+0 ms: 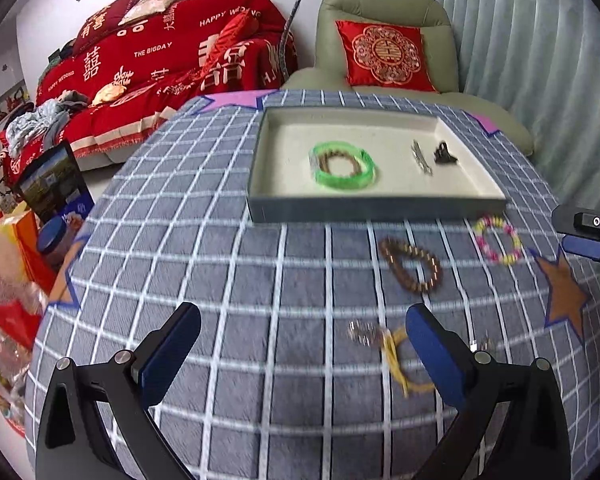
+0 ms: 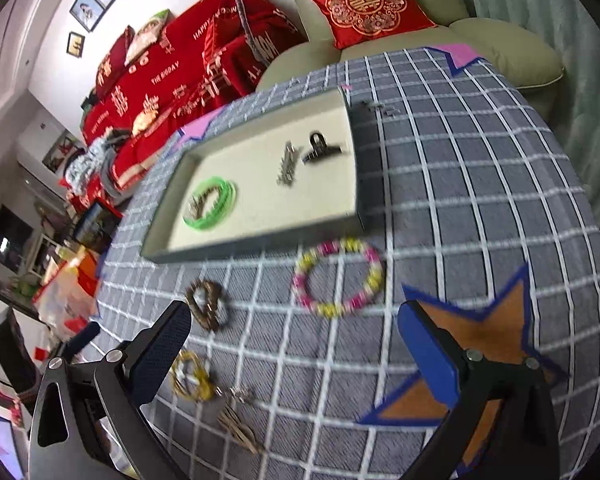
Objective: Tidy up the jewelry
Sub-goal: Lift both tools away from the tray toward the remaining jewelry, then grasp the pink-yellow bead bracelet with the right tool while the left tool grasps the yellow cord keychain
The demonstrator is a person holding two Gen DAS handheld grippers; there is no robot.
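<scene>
Both tongs (image 1: 302,344) (image 2: 296,336) apart over checked cloth (image 1: 228,280); tray (image 1: 376,206) beyond loose bracelets (image 1: 412,266).

Both wrist cameras look forward and down from just above the checked tablecloth (image 1: 260,280), the left one squarely facing the tray (image 1: 376,204) from the near edge, the right one tilted from nearer right, sharing the tray (image 2: 260,240) and the pink-and-yellow bracelet (image 2: 340,278).
</scene>
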